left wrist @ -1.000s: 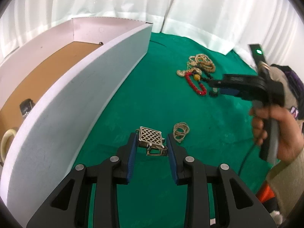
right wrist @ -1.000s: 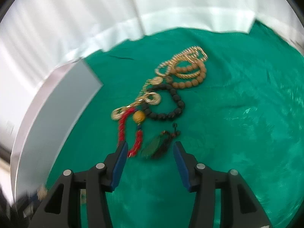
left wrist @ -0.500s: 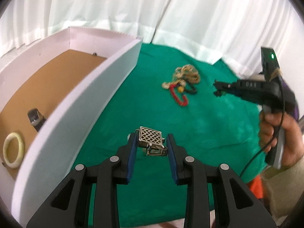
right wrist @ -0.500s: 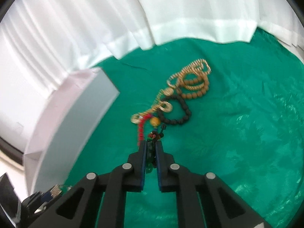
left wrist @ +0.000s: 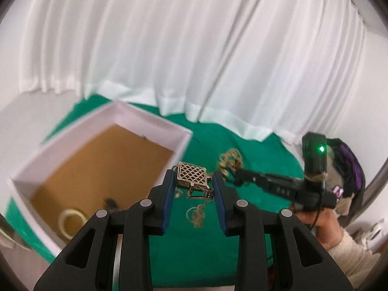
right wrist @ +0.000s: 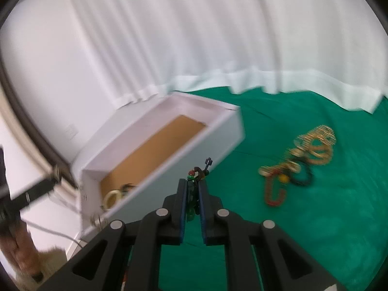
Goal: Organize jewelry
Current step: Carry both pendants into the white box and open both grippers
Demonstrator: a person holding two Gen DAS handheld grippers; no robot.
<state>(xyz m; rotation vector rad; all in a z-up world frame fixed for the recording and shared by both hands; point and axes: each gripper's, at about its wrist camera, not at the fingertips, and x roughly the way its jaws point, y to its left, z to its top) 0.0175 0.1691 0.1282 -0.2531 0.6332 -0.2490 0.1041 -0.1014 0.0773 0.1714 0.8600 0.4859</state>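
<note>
Your left gripper [left wrist: 192, 185] is clamped on a gold lattice pendant [left wrist: 192, 175], its blue pads pressing the piece from both sides, with a thin chain [left wrist: 197, 214] dangling from it above the green cloth [left wrist: 194, 254]. The pendant hangs in the air just off the near right corner of the white box [left wrist: 155, 121], not over its brown floor [left wrist: 97, 169].

Your right gripper [right wrist: 192, 186] has just been closing, and its pads are now pinched together on a small green beaded piece [right wrist: 191, 208]; red, green and dark beads and a little black pin poke out past the tips. In the right wrist view this piece sits in front of the box's long white side wall [right wrist: 184, 155], off the cloth.

Inside the box you have a pale bangle [left wrist: 70, 219] at the near end and a dark item [left wrist: 110, 202] beside it, too blurred to name.

The remaining jewelry pile [right wrist: 298, 160] lies on the cloth well apart from the box, toward the far right of the table: gold chains, tan beads, a black bead loop and a red strand tangled together, all motion-blurred.

The green cloth covers the table and is creased in places. White curtains [left wrist: 194, 48] hang behind the far edge, their hems resting on the cloth. To the right in the left wrist view, your hand [left wrist: 325, 225] grips the other gripper's handle, a green light [left wrist: 321, 149] glowing on it, with a dark bag [left wrist: 349, 165] behind.
</note>
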